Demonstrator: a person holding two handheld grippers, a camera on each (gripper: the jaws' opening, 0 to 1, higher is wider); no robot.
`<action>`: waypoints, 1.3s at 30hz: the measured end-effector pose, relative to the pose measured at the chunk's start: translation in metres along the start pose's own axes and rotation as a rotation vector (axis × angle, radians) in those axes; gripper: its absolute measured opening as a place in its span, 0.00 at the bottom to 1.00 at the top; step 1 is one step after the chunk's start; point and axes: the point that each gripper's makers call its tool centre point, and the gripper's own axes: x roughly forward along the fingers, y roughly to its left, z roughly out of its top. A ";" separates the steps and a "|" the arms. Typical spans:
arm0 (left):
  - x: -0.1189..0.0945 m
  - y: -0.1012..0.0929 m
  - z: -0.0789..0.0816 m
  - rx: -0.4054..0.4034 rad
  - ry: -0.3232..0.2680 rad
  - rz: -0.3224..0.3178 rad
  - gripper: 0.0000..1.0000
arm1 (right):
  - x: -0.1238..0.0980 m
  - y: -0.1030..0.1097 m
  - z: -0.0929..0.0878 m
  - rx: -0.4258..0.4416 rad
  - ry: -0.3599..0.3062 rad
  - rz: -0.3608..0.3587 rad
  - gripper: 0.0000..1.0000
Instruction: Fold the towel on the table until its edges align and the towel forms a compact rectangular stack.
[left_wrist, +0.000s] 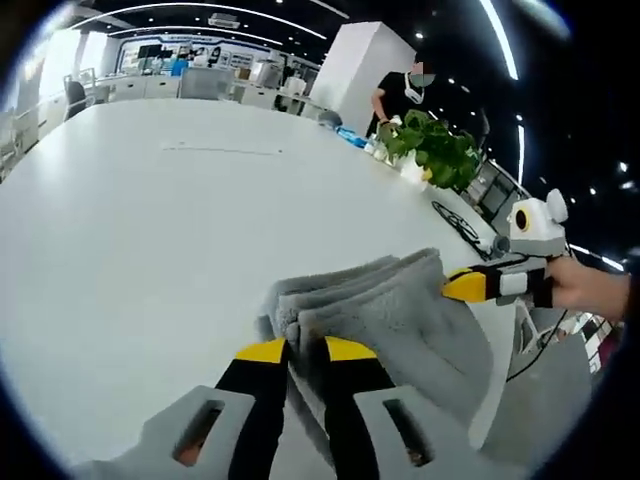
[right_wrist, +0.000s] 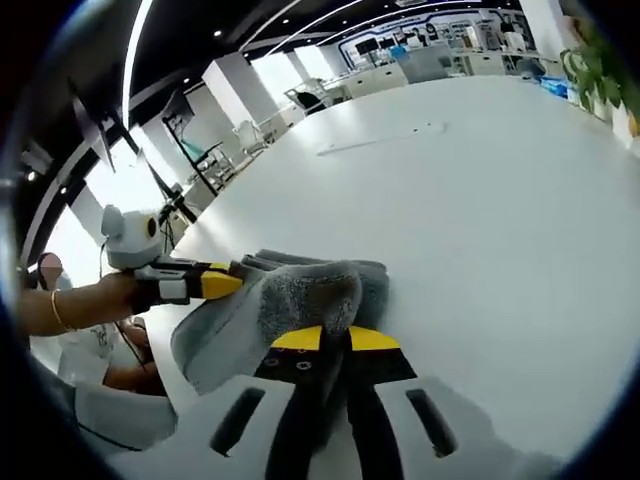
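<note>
In the left gripper view my left gripper (left_wrist: 305, 350) sits at the bottom centre, its yellow-tipped jaws pinched together on a fold of the grey towel (left_wrist: 400, 320). The towel is bunched and partly doubled over, lying in the lower right of the frame, right at the table's (left_wrist: 150, 230) near edge. The right gripper (left_wrist: 470, 285) comes in from the right, its yellow tip pressed into the towel's far side, with a hand (left_wrist: 590, 285) behind it.

In the right gripper view my right gripper (right_wrist: 335, 340) is at the bottom centre, jaws clamped on a raised ridge of the towel (right_wrist: 290, 300). The left gripper (right_wrist: 215, 283) reaches in from the left and touches the towel's edge there; a hand (right_wrist: 110, 295) holds it.

No containers lie near the cloth. In the left gripper view, a leafy green plant (left_wrist: 435, 145) stands at the table's far right edge, well apart from the towel, and a person (left_wrist: 400, 95) stands behind it. The white tabletop stretches bare across the upper left of both frames, giving broad room beyond the towel.
</note>
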 end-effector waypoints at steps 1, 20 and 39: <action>-0.001 0.003 0.001 0.017 0.007 0.019 0.20 | 0.001 -0.001 -0.001 -0.004 -0.002 -0.013 0.05; -0.048 -0.059 0.021 0.350 -0.016 -0.235 0.23 | -0.033 0.027 0.009 -0.459 0.010 0.107 0.18; -0.022 -0.057 -0.026 0.638 0.170 -0.339 0.63 | -0.002 0.060 -0.038 -0.909 0.279 0.290 0.66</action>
